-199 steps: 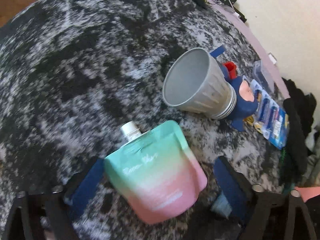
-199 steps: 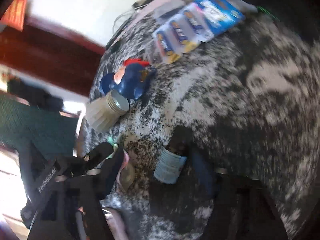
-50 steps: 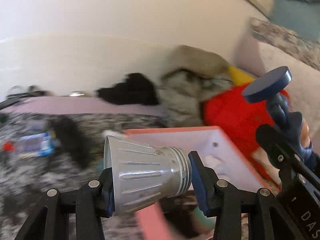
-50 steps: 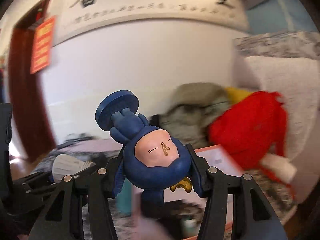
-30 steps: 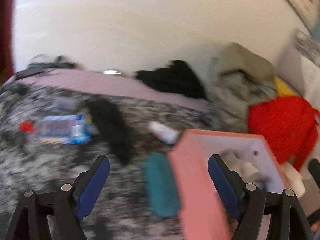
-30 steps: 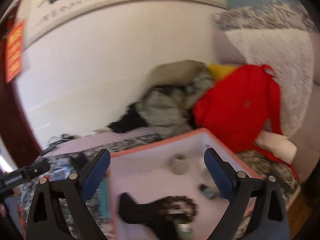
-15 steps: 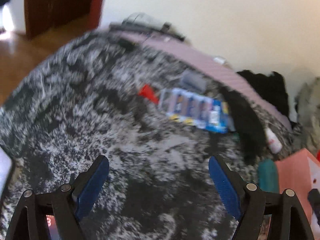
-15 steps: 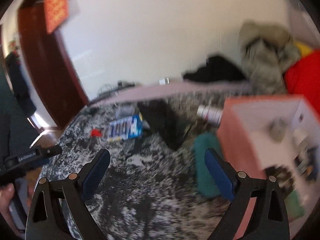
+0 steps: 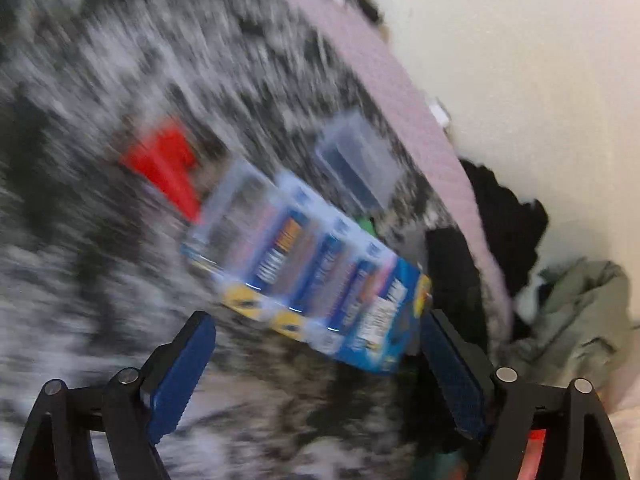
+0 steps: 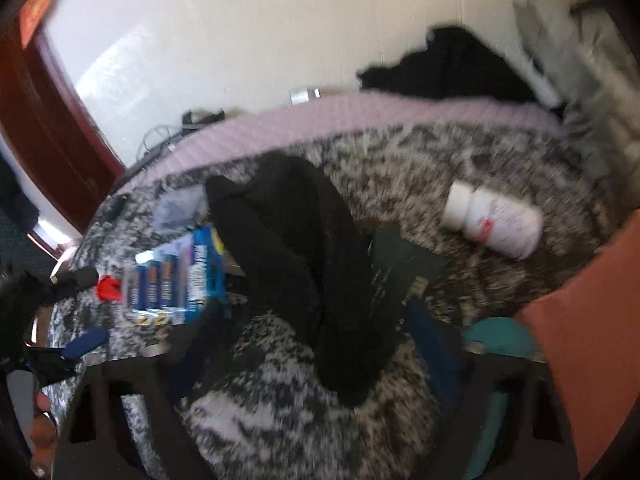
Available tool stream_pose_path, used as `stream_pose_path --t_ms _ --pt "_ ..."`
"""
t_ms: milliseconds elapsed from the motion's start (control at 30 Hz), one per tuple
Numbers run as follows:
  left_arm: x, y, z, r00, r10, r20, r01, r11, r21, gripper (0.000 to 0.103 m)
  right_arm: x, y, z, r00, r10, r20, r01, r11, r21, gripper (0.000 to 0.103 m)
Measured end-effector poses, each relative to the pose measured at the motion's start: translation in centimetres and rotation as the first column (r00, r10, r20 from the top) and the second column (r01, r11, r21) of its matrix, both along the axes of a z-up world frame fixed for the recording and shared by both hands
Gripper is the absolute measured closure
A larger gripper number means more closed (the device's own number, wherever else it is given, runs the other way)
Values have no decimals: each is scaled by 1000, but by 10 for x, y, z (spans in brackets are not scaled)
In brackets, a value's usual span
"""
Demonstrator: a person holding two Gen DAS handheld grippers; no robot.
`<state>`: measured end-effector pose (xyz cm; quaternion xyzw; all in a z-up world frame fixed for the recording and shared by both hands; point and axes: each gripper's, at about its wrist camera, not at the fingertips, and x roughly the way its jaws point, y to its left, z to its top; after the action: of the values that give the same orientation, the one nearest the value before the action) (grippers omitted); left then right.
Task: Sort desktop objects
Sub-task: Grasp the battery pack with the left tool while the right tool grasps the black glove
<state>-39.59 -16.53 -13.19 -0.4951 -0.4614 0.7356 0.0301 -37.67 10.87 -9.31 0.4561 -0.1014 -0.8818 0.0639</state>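
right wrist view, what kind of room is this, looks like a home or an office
Most likely a lived-in room at home, not an office. A mottled black-and-white blanket covers the surface, loose clothes are heaped against the plain wall, and household bits like a battery pack and a white pill bottle lie about.

Cream wall behind a mottled black-and-white spread

The cream wall [image 10: 248, 32] fills twelve o'clock; a dark red-brown door frame [image 10: 48, 120] stands at nine o'clock; a lilac quilted band [image 10: 360, 120] edges the speckled spread [image 10: 440, 160].
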Motion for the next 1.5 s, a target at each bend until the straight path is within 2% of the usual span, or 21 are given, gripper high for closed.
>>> stream_pose_path --t_ms 33,100,167,300,333,400,467,533,667,700,733,767,800,867,900,933,1067,1200,1333,1433,1500 --pt "-3 4 -7 1000 6 20 -6 999 45 15 -5 -1 -9 1000 9 15 -9 1000 -3 94" --pt "-7 10 -20 998 28 50 -35 990 140 11 -10 -3 -17 1000 13 10 -13 1000 13 94" --pt "-11 16 -29 997 50 66 -64 973 220 1 -10 -9 -14 1000 11 -25 -10 999 52 94" --pt "-19 35 -47 996 67 56 -84 912 401 1 -7 -9 -5 998 31 -55 -28 999 42 94" --pt "-20 42 -50 996 63 64 -83 914 397 1 -7 -6 -5 998 31 -51 -30 999 28 94" --pt "-18 52 -44 995 84 57 -98 934 344 1 -8 -1 -5 998 32 -45 -32 999 2 94" --pt "-15 55 -44 988 142 59 -154 927 342 1 -9 4 -7 999 26 -39 -27 1000 -15 94" --pt "-21 55 -43 982 191 13 -184 926 329 1 -10 8 -9 999 22 -35 -23 999 -29 94" --pt "-33 62 -31 974 199 -109 -167 954 249 2 -6 7 -7 999 27 -38 -28 999 -26 94" --pt "-31 62 -29 967 216 -135 -178 953 246 4 -5 6 -7 999 30 -41 -31 999 -18 94" --pt "-29 59 -33 963 226 -144 -183 948 262 21 -4 5 -6 999 32 -44 -32 999 -11 94" --pt "-28 56 -39 963 229 -144 -182 942 281 97 -3 4 -5 998 33 -46 -33 999 -6 94" --pt "-27 52 -46 962 231 -145 -180 937 300 93 -2 3 -4 998 33 -47 -34 999 -5 94" --pt "-21 36 -63 960 261 -103 -206 906 370 97 0 4 -2 998 30 -50 -30 1000 -9 94" --pt "-17 26 -65 956 281 -88 -227 893 388 97 2 4 0 998 26 -55 -26 1000 -12 94" --pt "-11 17 -60 949 304 -83 -253 892 375 98 6 5 4 998 24 -61 -25 1000 -14 94" --pt "19 -14 -22 928 355 -112 -314 908 276 103 24 6 22 996 35 -85 -36 999 -13 94" --pt "58 -40 11 917 377 -128 -341 910 236 103 58 5 47 989 60 -134 -61 998 -7 94" --pt "105 -51 42 921 352 -164 -319 927 198 103 101 2 68 982 89 -165 -90 996 2 94" --pt "140 -59 48 933 327 -151 -303 939 162 101 131 -1 79 976 126 -177 -127 992 3 94" --pt "152 -69 38 941 319 -117 -298 940 167 60 149 -1 84 971 149 -188 -153 988 -5 94"
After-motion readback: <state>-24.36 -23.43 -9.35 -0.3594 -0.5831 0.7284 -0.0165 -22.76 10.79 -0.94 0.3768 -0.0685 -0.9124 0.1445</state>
